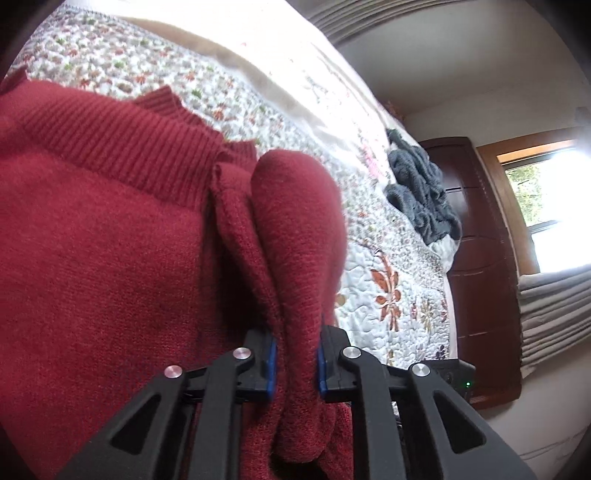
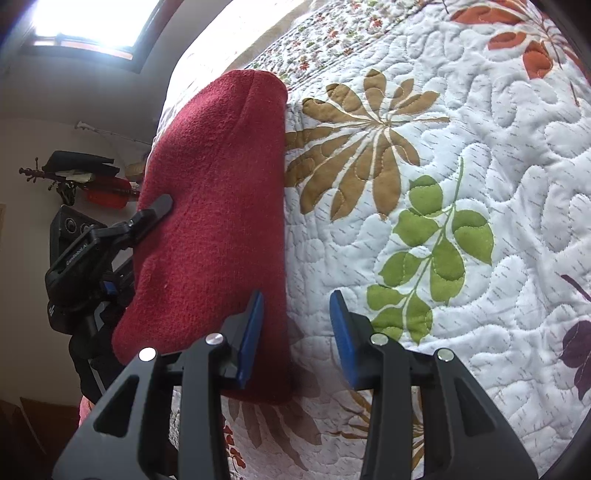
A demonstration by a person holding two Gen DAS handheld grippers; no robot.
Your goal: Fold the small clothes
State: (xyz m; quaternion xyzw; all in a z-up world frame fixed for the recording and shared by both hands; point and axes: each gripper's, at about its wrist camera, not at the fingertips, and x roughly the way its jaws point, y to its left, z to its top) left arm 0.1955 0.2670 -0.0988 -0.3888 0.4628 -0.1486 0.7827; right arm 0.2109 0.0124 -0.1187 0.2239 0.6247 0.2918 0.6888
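A red knit sweater [image 1: 103, 236] lies on a floral quilt [image 1: 399, 280]; its ribbed hem runs across the upper left of the left wrist view. My left gripper [image 1: 297, 354] is shut on a bunched fold of the sweater, which bulges up between its blue pads. In the right wrist view the folded red sweater [image 2: 214, 221] lies left of centre on the quilt [image 2: 480, 184]. My right gripper [image 2: 297, 332] is open just above the quilt, its left pad [image 2: 251, 332] over the sweater's right edge. The left gripper's body [image 2: 85, 266] shows at the sweater's far side.
A grey crumpled cloth [image 1: 424, 184] lies farther along the bed. A dark wooden footboard [image 1: 480, 258] and a window [image 1: 546, 192] stand beyond it. The right wrist view shows a bright window [image 2: 88, 22] and cluttered shelf items [image 2: 81, 177] past the bed's edge.
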